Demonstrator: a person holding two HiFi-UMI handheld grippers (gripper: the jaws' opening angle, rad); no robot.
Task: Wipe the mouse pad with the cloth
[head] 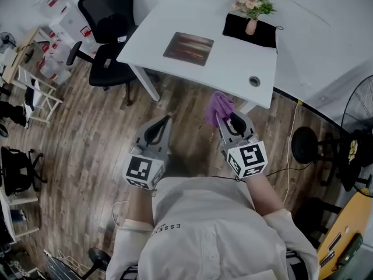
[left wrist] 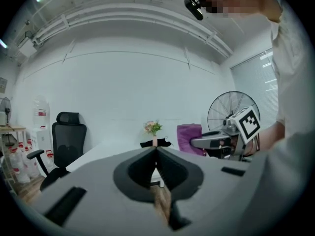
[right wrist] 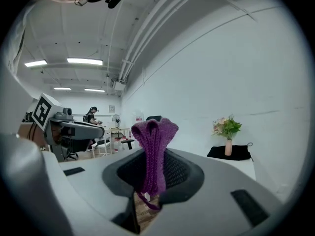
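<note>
In the right hand-held gripper (head: 226,121), cloth (head: 218,106) lengthwise, tip toward table (head: 233,60).

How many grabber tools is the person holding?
2. The left gripper, shut and empty, is at the head view's left. The right gripper, beside it, is shut on the purple cloth. Neither is hidden.

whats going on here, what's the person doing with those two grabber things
A person stands a little back from a white desk, holding a gripper in each hand. The right gripper is shut on a purple cloth, which sticks up out of it. The left gripper is shut and empty. The mouse pad lies flat on the desk and neither gripper is over it, so wiping has not begun.
</note>
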